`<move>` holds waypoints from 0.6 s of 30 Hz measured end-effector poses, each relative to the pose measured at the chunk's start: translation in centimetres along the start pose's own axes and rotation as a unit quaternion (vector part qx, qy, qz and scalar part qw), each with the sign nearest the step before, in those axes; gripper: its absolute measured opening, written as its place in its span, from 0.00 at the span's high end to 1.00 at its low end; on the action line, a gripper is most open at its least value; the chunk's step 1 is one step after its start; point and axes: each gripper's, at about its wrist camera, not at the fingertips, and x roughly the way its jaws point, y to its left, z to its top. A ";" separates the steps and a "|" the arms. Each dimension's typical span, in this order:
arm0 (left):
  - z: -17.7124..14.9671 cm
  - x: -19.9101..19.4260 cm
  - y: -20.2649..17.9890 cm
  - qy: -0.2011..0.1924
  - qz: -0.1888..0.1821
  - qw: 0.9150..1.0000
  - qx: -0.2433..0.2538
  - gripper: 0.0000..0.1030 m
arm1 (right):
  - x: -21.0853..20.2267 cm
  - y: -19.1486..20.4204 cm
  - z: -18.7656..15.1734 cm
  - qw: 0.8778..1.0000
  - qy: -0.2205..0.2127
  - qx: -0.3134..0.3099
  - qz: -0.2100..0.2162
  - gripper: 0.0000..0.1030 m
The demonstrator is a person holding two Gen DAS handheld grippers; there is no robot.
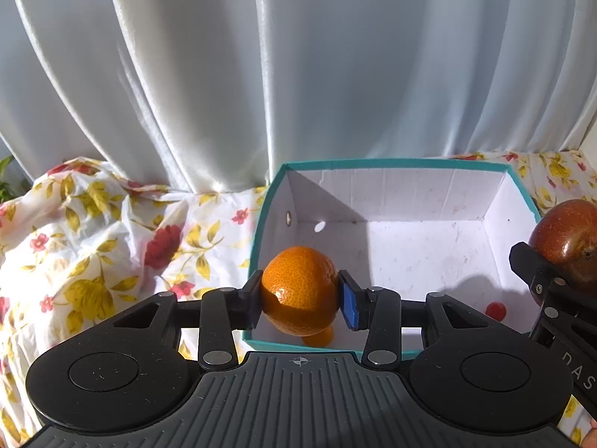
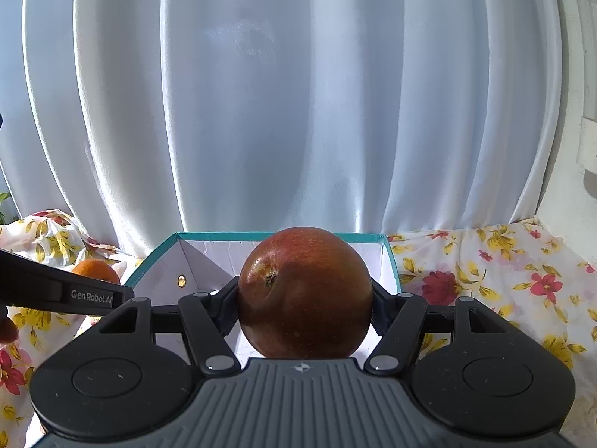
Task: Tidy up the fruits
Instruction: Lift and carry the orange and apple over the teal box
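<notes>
My left gripper (image 1: 301,300) is shut on an orange tangerine (image 1: 298,287), held over the near left corner of a teal box with a white inside (image 1: 429,246). A second small orange fruit (image 1: 319,338) peeks out below it on the box floor, and a small red fruit (image 1: 495,310) lies near the right wall. My right gripper (image 2: 304,308) is shut on a large dark red apple (image 2: 304,291), held above the near edge of the same box (image 2: 388,257). In the left wrist view the apple (image 1: 567,242) and the right gripper show at the right edge. The tangerine (image 2: 95,270) shows at left in the right wrist view.
A floral cloth (image 1: 93,231) with red and yellow flowers covers the surface around the box (image 2: 503,280). White curtains (image 1: 298,67) hang right behind the box. A green leaf (image 1: 5,175) shows at the far left edge.
</notes>
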 end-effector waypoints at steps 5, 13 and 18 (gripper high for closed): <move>-0.4 0.9 -0.1 0.012 -0.005 1.000 0.002 0.56 | 0.9 -0.4 -0.7 1.000 0.012 -0.001 -0.012 0.35; -1.0 2.3 -0.4 0.031 -0.004 0.999 0.009 0.56 | 1.7 -0.4 -1.5 1.000 0.025 -0.008 -0.014 0.35; -1.0 2.9 -0.5 0.038 -0.005 0.999 0.012 0.56 | 2.4 -0.2 -1.9 0.999 0.035 -0.015 -0.015 0.35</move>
